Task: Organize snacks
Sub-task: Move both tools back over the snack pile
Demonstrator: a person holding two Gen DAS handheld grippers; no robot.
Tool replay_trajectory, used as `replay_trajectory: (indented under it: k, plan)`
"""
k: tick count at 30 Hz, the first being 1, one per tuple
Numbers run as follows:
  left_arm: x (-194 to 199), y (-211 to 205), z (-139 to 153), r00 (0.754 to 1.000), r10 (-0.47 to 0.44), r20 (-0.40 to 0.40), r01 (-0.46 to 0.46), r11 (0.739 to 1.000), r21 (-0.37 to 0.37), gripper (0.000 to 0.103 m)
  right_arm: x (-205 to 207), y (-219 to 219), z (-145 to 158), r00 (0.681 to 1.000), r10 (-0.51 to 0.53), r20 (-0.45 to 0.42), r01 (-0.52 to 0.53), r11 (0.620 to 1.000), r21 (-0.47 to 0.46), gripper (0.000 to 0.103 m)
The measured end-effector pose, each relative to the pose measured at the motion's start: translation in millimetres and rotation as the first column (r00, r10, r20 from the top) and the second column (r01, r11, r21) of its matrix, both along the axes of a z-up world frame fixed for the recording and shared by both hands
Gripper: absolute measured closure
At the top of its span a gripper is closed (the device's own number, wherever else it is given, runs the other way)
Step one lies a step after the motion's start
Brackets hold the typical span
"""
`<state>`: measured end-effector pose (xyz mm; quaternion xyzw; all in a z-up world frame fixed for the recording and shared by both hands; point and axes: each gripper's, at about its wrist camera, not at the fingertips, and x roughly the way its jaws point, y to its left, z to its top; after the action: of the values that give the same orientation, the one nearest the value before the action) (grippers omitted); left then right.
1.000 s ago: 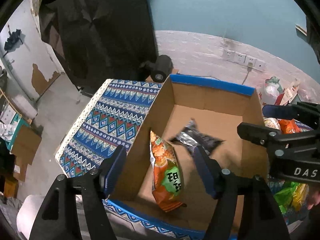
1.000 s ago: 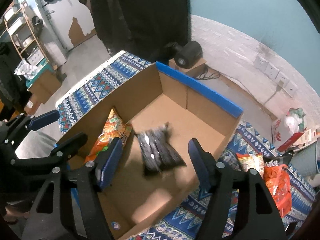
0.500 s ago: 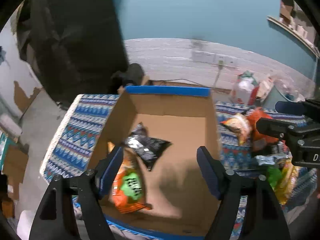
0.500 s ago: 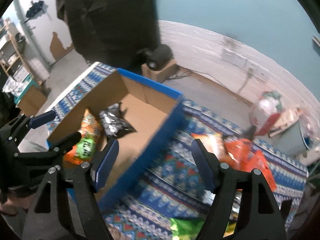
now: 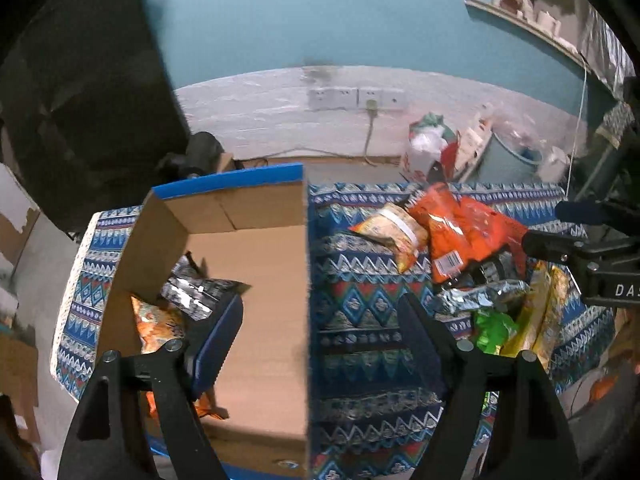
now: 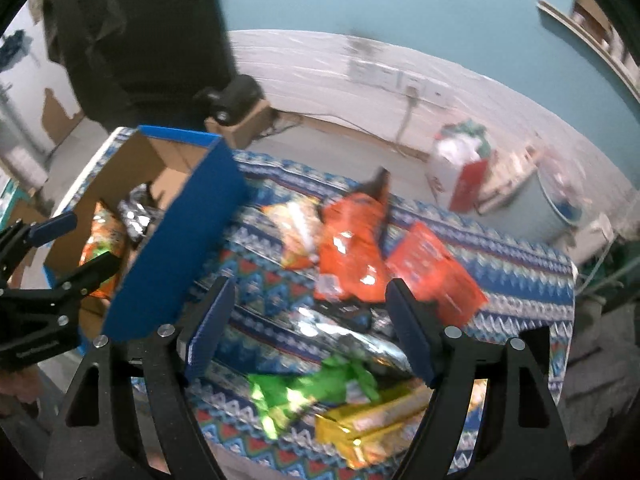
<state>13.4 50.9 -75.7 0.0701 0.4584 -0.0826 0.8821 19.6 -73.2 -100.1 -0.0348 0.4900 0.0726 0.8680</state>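
A cardboard box (image 5: 264,208) with blue outer walls (image 6: 180,240) stands on the left of a patterned cloth. It holds a black-silver snack bag (image 5: 196,292) and an orange bag (image 5: 156,324). Right of the box lies a pile of snacks: orange bags (image 6: 352,240), a red pack (image 6: 436,268), a yellow-orange bag (image 5: 396,232), a silver bag (image 5: 480,296), a green bag (image 6: 312,388) and a gold pack (image 6: 372,424). My left gripper (image 5: 320,340) is open and empty above the box's right wall. My right gripper (image 6: 308,328) is open and empty above the pile.
The blue patterned cloth (image 5: 352,312) covers the table. Behind it are a white-brick wall with sockets (image 5: 352,98), a black speaker on a small carton (image 6: 236,100), a white and red bag (image 6: 460,164) and a grey bin (image 5: 516,156).
Both grippers have swung to the right, away from the box and toward the snack pile. The black-silver bag now lies in the box beside the orange bag.
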Motion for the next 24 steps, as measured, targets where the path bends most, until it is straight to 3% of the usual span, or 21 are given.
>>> replay_trajectory:
  k: [12, 17, 24]
  plan:
    - [-4, -55, -27, 0.990, -0.116, -0.082, 0.118, 0.993, 0.008, 0.022, -24, -66, -38, 0.989, -0.118, -0.086, 0.115, 0.993, -0.038, 0.025]
    - [-4, -76, -41, 0.979, -0.151, -0.138, 0.151, 0.989, -0.011, 0.022, -36, -94, -63, 0.973, -0.179, -0.145, 0.173, 0.984, -0.052, 0.025]
    - [-5, -107, -49, 0.969, -0.195, -0.150, 0.199, 0.980, 0.010, 0.022, -42, -122, -85, 0.949, -0.243, -0.199, 0.232, 0.970, -0.078, 0.025]
